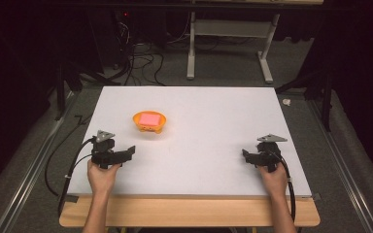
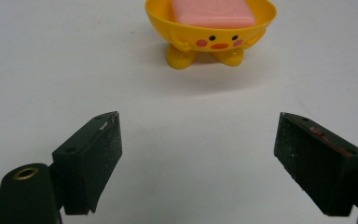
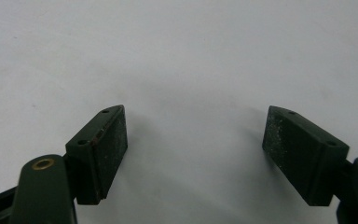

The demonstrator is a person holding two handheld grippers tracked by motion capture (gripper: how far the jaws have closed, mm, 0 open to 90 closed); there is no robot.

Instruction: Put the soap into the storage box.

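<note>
My left gripper [image 2: 198, 140] has its jaws spread wide with nothing between them; the pads are flat black blocks with a gritty, speckled face and bevelled tips, one showing a reddish smear along its top edge. Straight ahead of them, well apart on the matte white table [image 1: 209, 145], stands a glossy yellow plastic soap dish [image 2: 210, 29] shaped like a chick: a shallow round bowl on two stubby feet, with dot eyes, pink cheeks and an orange beak moulded on the front. In the bowl lies a pink bar [image 2: 213, 12], rectangular with rounded corners and a smooth, slightly waxy look; I take it for soap, though the top is cut off in my gripper view. From the high view the dish [image 1: 149, 121] sits left of the table's middle, just beyond my left gripper [image 1: 121, 154]. My right gripper [image 3: 196, 144] is likewise spread and empty, hovering low over bare white tabletop near the right edge [image 1: 252, 156].
</note>
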